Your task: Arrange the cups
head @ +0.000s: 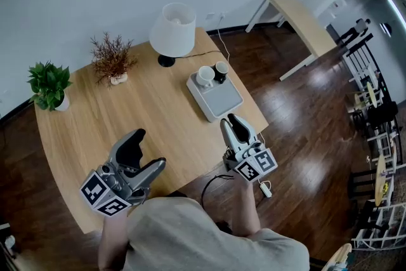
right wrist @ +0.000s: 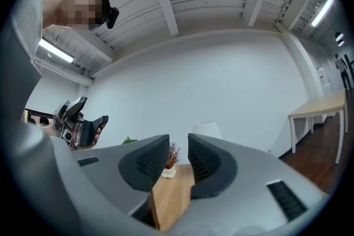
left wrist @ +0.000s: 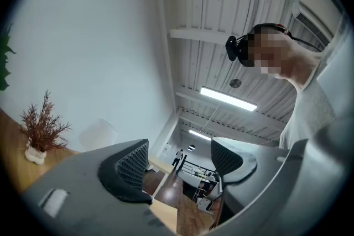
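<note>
A white cup (head: pixel 205 76) and a dark cup (head: pixel 221 69) stand side by side at the far end of a grey tray (head: pixel 219 101) on the round wooden table (head: pixel 127 117). Both grippers hover over the table's near edge, well short of the tray. My left gripper (head: pixel 147 150) is open, its jaws wide apart and empty; in the left gripper view it (left wrist: pixel 180 160) points up toward the wall and ceiling. My right gripper (head: pixel 233 122) sits at the near right, just short of the tray. Its jaws (right wrist: pixel 178 155) stand a narrow gap apart with nothing between them.
A white lamp (head: pixel 172 32) stands behind the tray, its cord running off the back. A dried plant (head: pixel 112 59) and a green potted plant (head: pixel 49 84) sit at the far left. A second table (head: pixel 303 22) and racks (head: pixel 374 136) stand on the dark floor to the right.
</note>
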The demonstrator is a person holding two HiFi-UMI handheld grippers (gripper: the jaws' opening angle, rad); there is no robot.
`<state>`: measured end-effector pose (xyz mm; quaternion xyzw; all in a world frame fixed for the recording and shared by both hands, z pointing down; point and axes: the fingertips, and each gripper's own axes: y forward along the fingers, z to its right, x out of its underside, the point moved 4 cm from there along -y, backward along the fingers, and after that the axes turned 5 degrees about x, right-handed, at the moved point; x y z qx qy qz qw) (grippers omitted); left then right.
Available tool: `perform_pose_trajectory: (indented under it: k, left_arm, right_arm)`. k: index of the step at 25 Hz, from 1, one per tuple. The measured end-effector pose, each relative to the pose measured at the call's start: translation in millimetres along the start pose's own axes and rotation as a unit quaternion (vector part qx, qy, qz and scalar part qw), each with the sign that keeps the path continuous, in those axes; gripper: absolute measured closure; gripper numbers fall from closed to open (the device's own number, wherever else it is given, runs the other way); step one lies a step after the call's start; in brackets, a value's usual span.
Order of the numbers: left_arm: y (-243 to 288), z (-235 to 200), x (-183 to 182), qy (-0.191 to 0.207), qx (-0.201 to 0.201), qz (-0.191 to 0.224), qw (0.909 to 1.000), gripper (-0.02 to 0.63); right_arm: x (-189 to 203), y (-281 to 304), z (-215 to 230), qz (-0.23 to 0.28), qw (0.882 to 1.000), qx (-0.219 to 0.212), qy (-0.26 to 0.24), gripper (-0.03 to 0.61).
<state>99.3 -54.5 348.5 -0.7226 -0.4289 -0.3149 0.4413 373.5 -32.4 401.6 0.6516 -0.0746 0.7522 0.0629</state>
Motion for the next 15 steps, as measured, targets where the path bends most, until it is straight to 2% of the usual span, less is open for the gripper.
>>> perform_pose_trajectory:
  k: [15]
  left_arm:
    - [-5, 1, -2, 0.004, -0.004, 0.001, 1.0000, 0.273]
  right_arm:
    - [5, 10, -15, -0.014, 1.000, -0.020, -0.012, 0.466]
